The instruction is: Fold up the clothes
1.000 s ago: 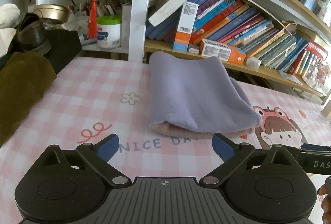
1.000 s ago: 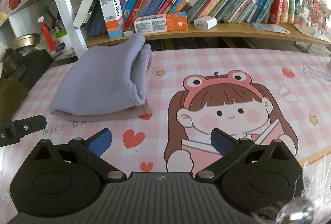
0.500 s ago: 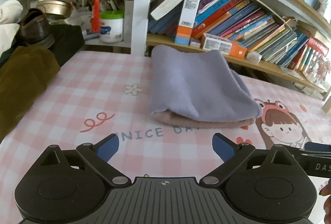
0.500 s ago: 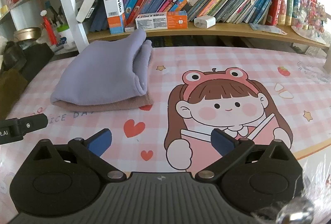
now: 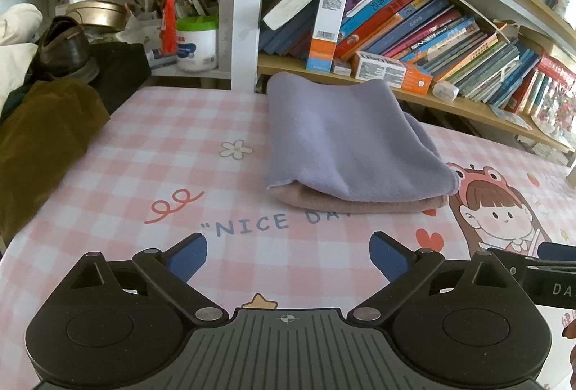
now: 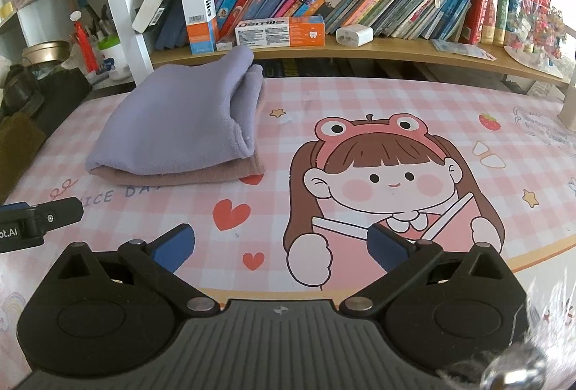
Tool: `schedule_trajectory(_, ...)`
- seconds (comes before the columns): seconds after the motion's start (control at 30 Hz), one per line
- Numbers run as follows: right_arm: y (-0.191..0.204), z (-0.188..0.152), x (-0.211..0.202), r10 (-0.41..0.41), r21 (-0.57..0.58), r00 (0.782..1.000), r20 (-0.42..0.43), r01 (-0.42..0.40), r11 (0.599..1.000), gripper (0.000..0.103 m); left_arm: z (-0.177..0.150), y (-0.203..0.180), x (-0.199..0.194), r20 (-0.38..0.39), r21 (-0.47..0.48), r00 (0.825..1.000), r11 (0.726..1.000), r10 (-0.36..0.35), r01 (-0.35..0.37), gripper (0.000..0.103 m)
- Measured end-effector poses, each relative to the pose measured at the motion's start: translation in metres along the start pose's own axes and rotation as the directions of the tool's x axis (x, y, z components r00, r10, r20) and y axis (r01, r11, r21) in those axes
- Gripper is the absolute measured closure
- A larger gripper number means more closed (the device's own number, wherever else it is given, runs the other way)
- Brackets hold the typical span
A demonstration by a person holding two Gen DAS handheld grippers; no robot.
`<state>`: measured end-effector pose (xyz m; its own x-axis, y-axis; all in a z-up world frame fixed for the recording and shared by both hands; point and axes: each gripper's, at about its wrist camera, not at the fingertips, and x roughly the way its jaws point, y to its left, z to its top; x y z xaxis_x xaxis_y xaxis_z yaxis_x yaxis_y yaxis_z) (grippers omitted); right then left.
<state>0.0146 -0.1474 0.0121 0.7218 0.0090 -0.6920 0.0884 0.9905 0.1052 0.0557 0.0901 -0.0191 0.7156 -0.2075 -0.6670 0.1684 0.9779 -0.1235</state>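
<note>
Lilac garment [image 5: 345, 145] lies folded on the pink mat [image 5: 151, 152] near the bookshelf [image 6: 360, 48] | left gripper [image 5: 288, 255] and right gripper [image 6: 280, 246]: fingers spread, empty, apart from it | we judge the fold finished; best leave it, keep clear of its edges.

Folded lavender fleece garment [image 5: 345, 145] lying flat, seemingly atop a folded pinkish-brown layer [image 5: 360, 206], unheld
</note>
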Motion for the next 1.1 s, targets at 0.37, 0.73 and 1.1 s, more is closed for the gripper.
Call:
schedule_trajectory(0.37, 0.003, -0.0008, -0.0011, -0.001, -0.003, 1.0, -0.008, 0.001, 1.0, 0.0, -0.0009, -0.0023, 0.0012, -0.012, 0.006, 1.0, 1.0, -0.006, 0.006, 0.001)
schedule_trajectory(0.73, 0.002, -0.0009, 0.0003, -0.002, 0.003, 1.0, -0.012, 0.002, 1.0, 0.0, -0.0017, -0.0057, 0.003, -0.029, 0.029, 1.0, 1.0, -0.01, 0.011, 0.001)
schedule_trajectory(1.1, 0.0003, -0.0003, 0.002, -0.002, 0.004, 1.0, -0.018, 0.002, 1.0, 0.0, -0.0014, -0.0074, 0.0031, -0.024, 0.042, 1.0, 0.999, -0.002, 0.003, 0.0)
